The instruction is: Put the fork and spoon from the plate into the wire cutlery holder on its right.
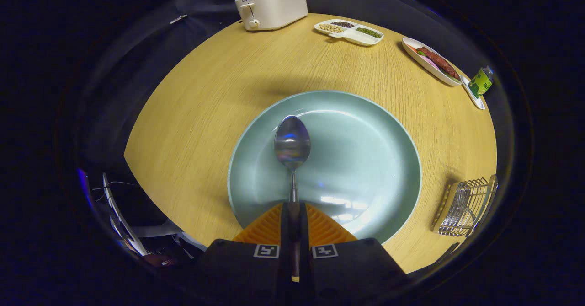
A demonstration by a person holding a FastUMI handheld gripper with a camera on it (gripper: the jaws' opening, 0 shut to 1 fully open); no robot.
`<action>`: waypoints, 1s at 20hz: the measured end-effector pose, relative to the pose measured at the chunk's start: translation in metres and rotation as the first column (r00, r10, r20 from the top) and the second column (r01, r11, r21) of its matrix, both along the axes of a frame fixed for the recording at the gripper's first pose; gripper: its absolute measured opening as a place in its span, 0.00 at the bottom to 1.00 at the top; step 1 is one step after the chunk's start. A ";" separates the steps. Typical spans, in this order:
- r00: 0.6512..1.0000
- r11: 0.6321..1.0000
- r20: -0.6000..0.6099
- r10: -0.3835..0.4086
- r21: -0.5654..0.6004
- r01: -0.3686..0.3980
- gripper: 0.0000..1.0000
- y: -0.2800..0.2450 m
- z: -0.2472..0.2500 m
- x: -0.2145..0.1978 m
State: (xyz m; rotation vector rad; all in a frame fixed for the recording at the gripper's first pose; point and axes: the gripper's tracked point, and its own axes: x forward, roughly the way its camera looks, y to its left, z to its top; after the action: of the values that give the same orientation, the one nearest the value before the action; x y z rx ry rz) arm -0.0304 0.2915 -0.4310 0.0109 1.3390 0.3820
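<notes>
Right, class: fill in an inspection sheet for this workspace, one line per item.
Surface: round wooden table, dry.
Job's things: spoon held over the green plate; wire cutlery holder to the plate's right, something metal in it.
Clutter: toaster with bread, divided dish of beans, food tray, green can.
Gripper: gripper fingers shut on the spoon's handle.
Cables: thin wires beside the table.
Surroundings: dark booth.

A round wooden table [219, 95] stands against dark cloth walls [151, 45].
</notes>
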 end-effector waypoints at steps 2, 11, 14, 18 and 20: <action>1.000 1.000 0.007 -0.004 0.024 0.004 0.08 -0.004 0.010 0.002; 0.997 0.996 0.071 -0.018 0.090 0.011 0.08 -0.118 0.132 0.019; 0.999 0.998 0.041 0.016 0.062 -0.018 0.08 -0.180 0.162 0.011; 0.992 0.992 -0.078 0.100 -0.071 -0.105 0.08 -0.272 0.168 -0.008; 0.980 0.986 -0.155 0.122 -0.091 -0.138 0.08 -0.294 0.167 -0.019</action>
State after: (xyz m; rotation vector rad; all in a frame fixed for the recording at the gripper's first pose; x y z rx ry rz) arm -0.0495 -0.0024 -0.2640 -0.1362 1.5105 0.4297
